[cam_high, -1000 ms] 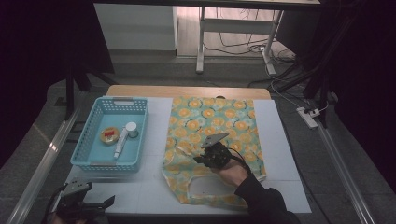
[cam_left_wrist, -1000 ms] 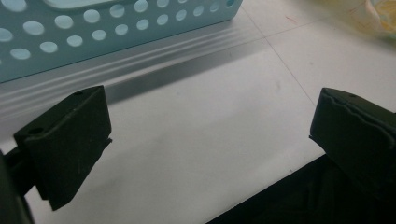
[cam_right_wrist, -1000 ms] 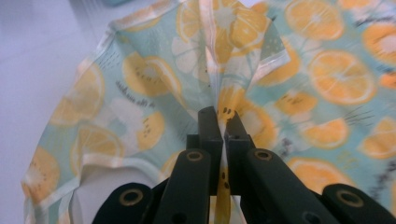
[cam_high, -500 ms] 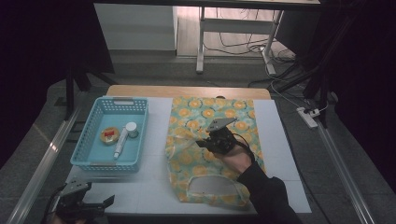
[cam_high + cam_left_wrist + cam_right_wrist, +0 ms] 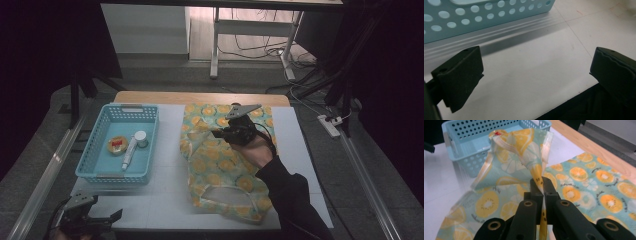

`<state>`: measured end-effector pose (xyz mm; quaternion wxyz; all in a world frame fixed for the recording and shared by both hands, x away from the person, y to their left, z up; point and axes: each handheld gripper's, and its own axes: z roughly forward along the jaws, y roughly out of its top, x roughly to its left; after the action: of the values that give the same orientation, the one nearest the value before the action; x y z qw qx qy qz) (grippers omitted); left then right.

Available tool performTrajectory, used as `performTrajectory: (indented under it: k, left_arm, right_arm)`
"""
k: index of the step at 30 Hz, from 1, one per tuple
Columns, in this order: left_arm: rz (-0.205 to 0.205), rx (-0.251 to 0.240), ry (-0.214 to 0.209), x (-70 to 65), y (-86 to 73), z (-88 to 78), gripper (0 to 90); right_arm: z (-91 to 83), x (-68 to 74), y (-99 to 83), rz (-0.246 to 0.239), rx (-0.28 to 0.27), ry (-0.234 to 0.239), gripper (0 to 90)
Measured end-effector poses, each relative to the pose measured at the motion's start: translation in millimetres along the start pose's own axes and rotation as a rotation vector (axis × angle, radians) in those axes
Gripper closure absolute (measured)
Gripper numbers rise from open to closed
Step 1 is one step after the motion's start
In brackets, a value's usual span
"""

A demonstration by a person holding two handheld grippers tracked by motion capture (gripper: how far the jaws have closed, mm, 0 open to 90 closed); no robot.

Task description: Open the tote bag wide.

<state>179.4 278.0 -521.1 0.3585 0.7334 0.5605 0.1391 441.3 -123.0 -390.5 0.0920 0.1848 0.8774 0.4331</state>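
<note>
My right gripper point(image 5: 220, 134) is clamped tight on a fold of the bag point(image 5: 225, 165), the jaws pressed together with the cloth pinched flat between them. In the right gripper view that pinched fold point(image 5: 524, 152) stands up from the jaws like a tent, its lemon print facing me, while the rest of the bag lies spread on the mat point(image 5: 165, 200). My right forearm comes in from the lower edge of the high view, sleeve dark, and slants up and leftward across the bag's near half; the hand point(image 5: 255, 150) sits over the middle of the bag with the gripper pointing left, toward the basket point(image 5: 87, 160), and its grey plate tilted on top. The gripper is held above the table, so the bag's left side is raised off the mat where I hold it.

My left gripper point(image 5: 97, 220) rests low at the near left corner of the table, just in front of the basket. Its jaws stand wide apart with nothing between them, only bare mat, and the basket's wall point(image 5: 486, 15) runs just beyond them.

The basket sits left of the bag, near but apart, with a tube point(image 5: 129, 150) and a small round tin point(image 5: 117, 145) inside
</note>
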Motion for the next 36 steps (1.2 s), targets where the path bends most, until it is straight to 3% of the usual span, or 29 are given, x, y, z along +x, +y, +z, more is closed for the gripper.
performTrajectory:
  k: [22,36]
  left_arm:
    - [-0.003,0.005,-0.011,0.8,0.3,0.4,0.0]
    - [-0.004,0.003,-0.011,0.8,0.1,0.0,0.0]
  right_arm:
    - [-20.2,-6.9,41.2,-0.034,-0.063,-0.041,90.0]
    - [-24.5,-5.2,49.8,-0.044,-0.08,-0.049,90.0]
